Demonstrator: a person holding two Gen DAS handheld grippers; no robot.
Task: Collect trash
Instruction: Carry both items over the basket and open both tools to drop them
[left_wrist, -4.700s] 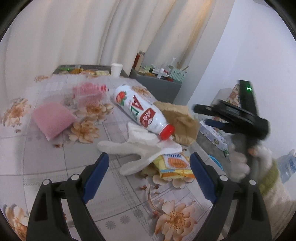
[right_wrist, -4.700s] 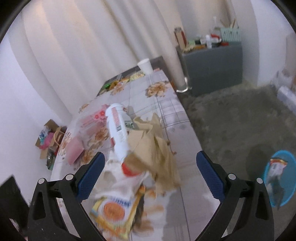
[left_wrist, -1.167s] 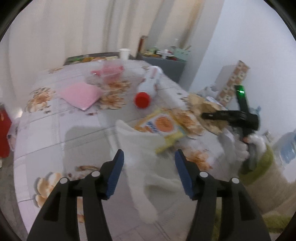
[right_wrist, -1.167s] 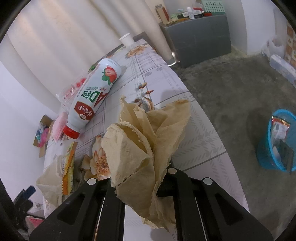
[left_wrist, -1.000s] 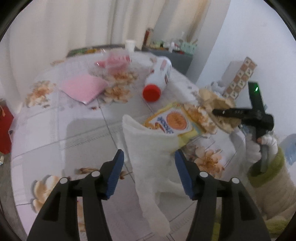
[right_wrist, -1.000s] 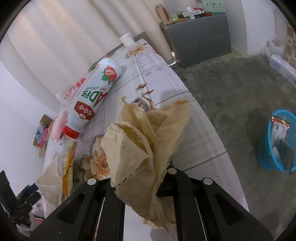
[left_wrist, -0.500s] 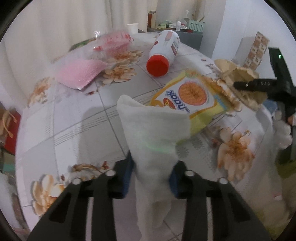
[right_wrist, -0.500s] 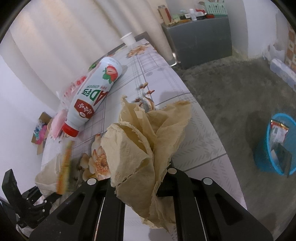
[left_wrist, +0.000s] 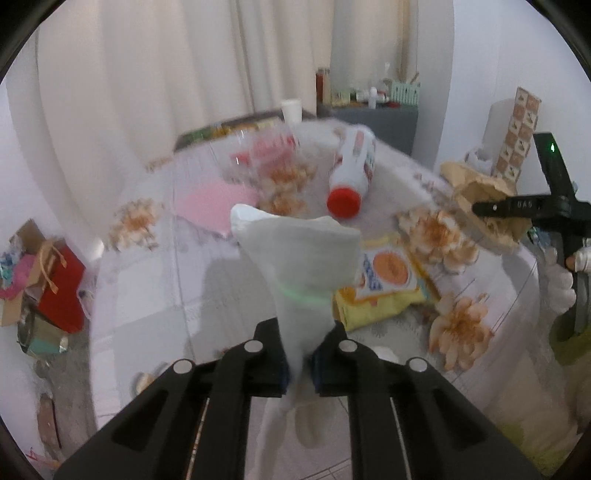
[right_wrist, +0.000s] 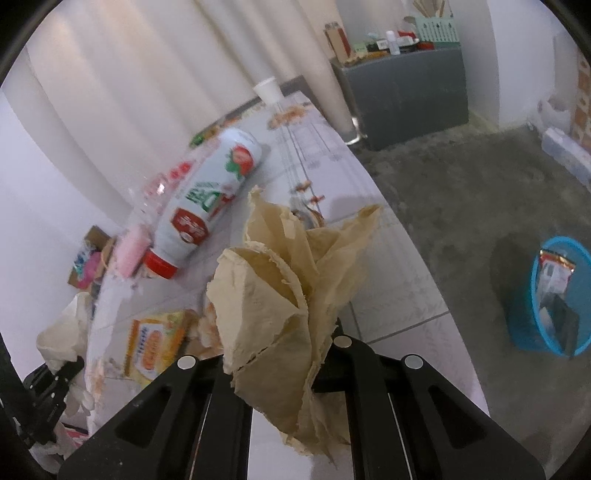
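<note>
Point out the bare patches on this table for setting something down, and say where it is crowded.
Bare tablecloth lies on the near side, bordered by the pink pad and the white glove in the left claw. Another strip runs along the edge beyond the brown paper. It is crowded around the snack packet and bottle.
</note>
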